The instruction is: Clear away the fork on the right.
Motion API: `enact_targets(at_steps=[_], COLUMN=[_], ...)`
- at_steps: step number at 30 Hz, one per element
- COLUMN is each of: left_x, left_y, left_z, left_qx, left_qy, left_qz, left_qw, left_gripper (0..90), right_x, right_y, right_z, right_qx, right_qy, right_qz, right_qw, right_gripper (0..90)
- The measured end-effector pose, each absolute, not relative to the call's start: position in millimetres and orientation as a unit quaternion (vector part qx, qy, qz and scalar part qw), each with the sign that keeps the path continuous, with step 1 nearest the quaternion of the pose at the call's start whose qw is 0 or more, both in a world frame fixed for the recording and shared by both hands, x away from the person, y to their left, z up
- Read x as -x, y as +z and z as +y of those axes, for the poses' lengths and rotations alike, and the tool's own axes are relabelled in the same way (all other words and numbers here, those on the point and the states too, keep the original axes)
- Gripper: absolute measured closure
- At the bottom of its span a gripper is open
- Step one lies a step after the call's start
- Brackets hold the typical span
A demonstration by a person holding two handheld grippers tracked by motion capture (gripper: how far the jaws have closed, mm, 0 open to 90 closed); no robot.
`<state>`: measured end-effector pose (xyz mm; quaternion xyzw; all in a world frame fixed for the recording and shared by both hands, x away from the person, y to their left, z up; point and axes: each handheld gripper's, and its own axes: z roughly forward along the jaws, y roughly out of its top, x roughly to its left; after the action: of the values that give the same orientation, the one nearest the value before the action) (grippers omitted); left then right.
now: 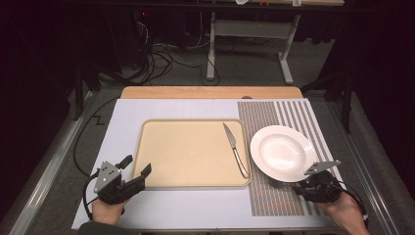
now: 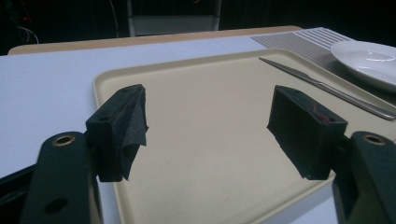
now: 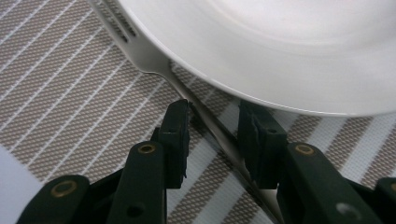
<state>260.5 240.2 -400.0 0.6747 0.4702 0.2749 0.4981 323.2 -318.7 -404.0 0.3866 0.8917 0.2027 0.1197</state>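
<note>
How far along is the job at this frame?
Early, it seems. Looks done: the knife lies on the tray, by its right edge. In hand: the right gripper straddles the handle of the fork, whose head lies under the plate; its pads do not press yet. Left: probably gripping and moving the fork. The left gripper is open at the tray's near corner.

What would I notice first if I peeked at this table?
Probably the shiny round white plate on the striped brown placemat, at the table's right. Beside it a big empty beige plastic tray carries a silver table knife along its right edge. Near the plate, the right gripper straddles a silver fork handle.
</note>
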Motion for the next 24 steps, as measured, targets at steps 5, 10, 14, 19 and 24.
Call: enact_targets(at_steps=[5,10,14,19,24], left_x=[-260.3,-260.2,-259.9,-259.8,-259.9], left_y=[-400.0,-399.9,-399.7,-399.7,-399.8], left_z=[240.0,240.0,239.9,239.7,239.4], left_qx=[-0.675,-0.675,-0.674,-0.675,-0.676], left_qy=[0.276,0.277,0.278,0.279,0.278], left_qz=[0.469,0.47,0.469,0.469,0.469], left_qw=[0.498,0.498,0.498,0.497,0.497], left_gripper=[28.8,28.9,28.9,28.9,28.9], right_x=[-321.5,-320.9,-320.1,-319.5,-318.7], right_y=[-403.5,-403.3,-402.7,-402.3,-402.3], right_z=[-315.8,-312.3,-308.6,-304.7,-301.9], right_qx=[-0.379,-0.372,-0.363,-0.353,-0.342], right_qy=[0.202,0.202,0.199,0.194,0.196], right_qz=[0.896,0.9,0.905,0.91,0.915], right_qw=[0.113,0.104,0.098,0.096,0.089], right_gripper=[68.8,72.3,75.5,77.9,81.3])
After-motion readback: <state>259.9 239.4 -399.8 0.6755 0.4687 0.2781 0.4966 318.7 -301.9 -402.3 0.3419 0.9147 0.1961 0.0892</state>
